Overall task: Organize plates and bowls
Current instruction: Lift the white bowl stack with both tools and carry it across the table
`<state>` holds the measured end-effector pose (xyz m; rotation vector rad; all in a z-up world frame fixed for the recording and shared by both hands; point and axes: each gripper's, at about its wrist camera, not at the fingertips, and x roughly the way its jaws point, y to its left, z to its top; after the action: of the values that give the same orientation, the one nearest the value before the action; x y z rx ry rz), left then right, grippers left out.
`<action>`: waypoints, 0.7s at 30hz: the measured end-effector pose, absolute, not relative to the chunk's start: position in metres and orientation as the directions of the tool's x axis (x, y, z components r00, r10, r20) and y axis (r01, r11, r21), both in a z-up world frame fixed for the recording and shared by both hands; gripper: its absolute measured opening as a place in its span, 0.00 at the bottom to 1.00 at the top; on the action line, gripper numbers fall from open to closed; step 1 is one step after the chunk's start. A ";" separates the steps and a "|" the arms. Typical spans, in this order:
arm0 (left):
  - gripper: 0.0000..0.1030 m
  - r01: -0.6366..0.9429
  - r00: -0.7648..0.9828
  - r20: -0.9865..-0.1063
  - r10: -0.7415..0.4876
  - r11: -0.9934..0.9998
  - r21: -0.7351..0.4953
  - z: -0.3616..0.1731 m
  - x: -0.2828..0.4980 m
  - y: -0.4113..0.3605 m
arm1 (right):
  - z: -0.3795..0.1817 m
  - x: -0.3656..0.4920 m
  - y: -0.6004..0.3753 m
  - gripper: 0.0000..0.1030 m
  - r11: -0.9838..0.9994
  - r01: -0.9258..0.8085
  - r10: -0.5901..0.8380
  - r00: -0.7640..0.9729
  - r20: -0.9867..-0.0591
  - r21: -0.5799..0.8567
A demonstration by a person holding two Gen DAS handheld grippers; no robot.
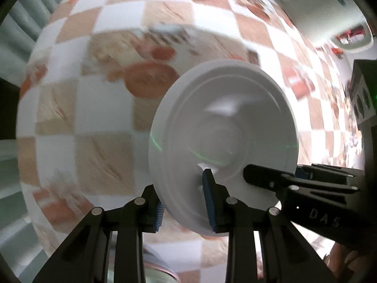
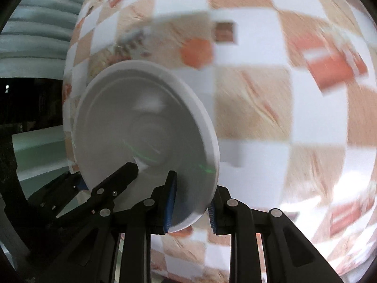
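A white bowl (image 1: 223,146) is held up on edge above the checkered tablecloth (image 1: 94,122), its hollow side facing both cameras, and both grippers grip its rim. The left gripper (image 1: 185,208) pinches the bowl's lower edge, one blue-padded finger inside the hollow and the other behind the rim. In the left wrist view the right gripper (image 1: 271,176) reaches in from the bowl's right side, and the letters "DAS" read on its black body. In the right wrist view the right gripper (image 2: 192,208) likewise clamps the bowl (image 2: 146,141) at its lower rim, with the left gripper (image 2: 117,179) meeting the bowl from the left. Beyond the bowl, toward the upper right, a white appliance (image 1: 325,11) bears a small teal label too blurred to read. The cloth's printed pictures are smeared by motion blur.
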<state>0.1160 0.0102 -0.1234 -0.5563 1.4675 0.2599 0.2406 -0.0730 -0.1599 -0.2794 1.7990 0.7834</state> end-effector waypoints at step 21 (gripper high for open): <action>0.58 -0.497 0.038 -0.990 -0.134 0.857 -0.135 -0.128 0.131 -0.040 | -0.159 0.257 -0.116 0.27 0.775 -0.542 0.153 -0.339 -0.928 0.326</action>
<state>0.1313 -0.0396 -0.1281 -0.5205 1.5271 0.2985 0.2568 -0.1159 -0.1586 -0.3021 1.7846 0.7311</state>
